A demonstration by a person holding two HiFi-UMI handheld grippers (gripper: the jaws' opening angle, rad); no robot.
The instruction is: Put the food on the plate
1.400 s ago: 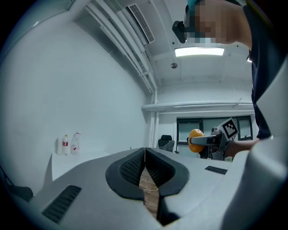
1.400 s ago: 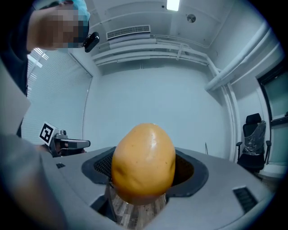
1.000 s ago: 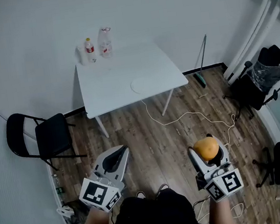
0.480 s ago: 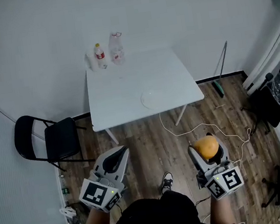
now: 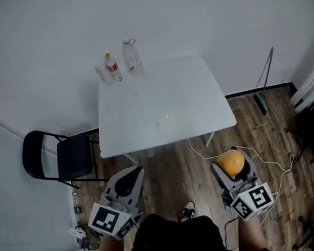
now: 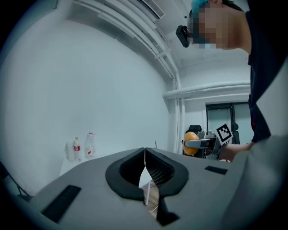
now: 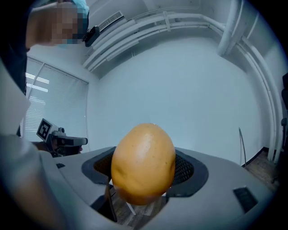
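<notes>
Your right gripper is clamped on an egg-shaped, orange-yellow fruit; in the right gripper view the fruit fills the gap between the two jaws, standing on end, its upper part rising above them; you hold it in the air above the wooden floor, on your right, well short of the table. Your left gripper has its jaws pressed together with nothing between them; the left gripper view shows them meeting in a thin line; it hangs over the floor on your left, at about the same level as the right one and apart from it.

Ahead of you stands a white table; the round, pale plate lies on it near the edge that faces you, a little right of the middle, and nothing lies on it; the fruit is well apart from the plate. At the far left corner of the table stand a small bottle with a red label and a taller clear bottle, just beside each other. A black folding chair stands to the left of the table; a white cable trails over the floor near your right gripper.
</notes>
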